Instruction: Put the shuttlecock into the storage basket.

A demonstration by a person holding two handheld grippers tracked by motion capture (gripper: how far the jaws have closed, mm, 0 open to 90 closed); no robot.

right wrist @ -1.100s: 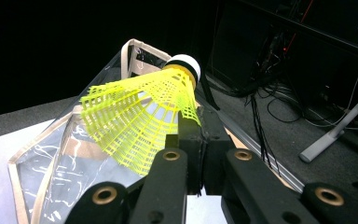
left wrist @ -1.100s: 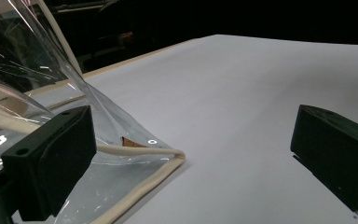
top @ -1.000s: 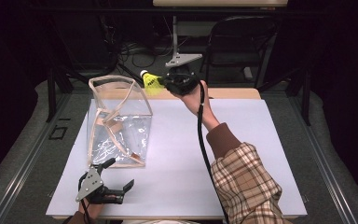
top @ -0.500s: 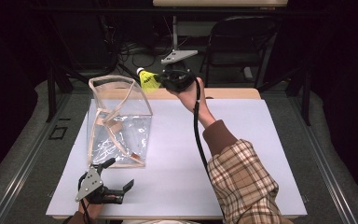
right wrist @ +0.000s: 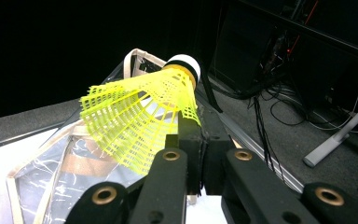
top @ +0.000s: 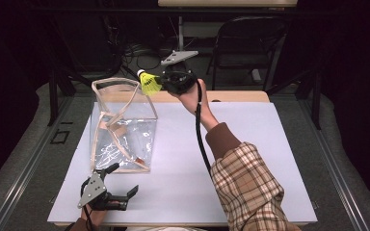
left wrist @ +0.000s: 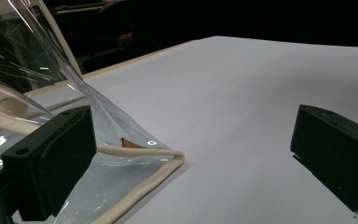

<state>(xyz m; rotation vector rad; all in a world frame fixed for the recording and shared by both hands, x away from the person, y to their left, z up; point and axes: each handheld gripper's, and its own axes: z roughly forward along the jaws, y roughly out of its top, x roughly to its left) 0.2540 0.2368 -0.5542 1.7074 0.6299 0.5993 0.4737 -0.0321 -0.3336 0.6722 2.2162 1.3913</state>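
My right gripper [right wrist: 193,135] has its jaws clenched on the lower edge of the skirt of a yellow plastic-mesh shuttlecock with a white cork tip [right wrist: 140,114]. In the right gripper view the skirt fans out left of the jaws and the cork tip points up and away from them. In the high view the shuttlecock [top: 149,83] sits at the left end of the right gripper [top: 166,83], held in the air level with the far rim of a clear plastic bag with cream fabric edging [top: 120,125], which stands open on the white table [top: 250,144].

The governing relation: the bag's mouth lies to the left of and below the shuttlecock, on the near side of it. The shuttlecock's long axis runs roughly level, cork tip leading toward the bag. I judge that the load is just beside the far right corner of the rim rather than over the opening, so the next move needs travel left and toward me before any release.

My left gripper [top: 107,190] rests low at the near edge of the table, jaws spread wide and holding nothing. In the left gripper view the bag's near bottom corner [left wrist: 168,156] lies between its jaws, closer to the left one; I cannot tell whether that jaw touches the plastic. The left gripper is nearer the bag's base; the right gripper is nearer the mouth.
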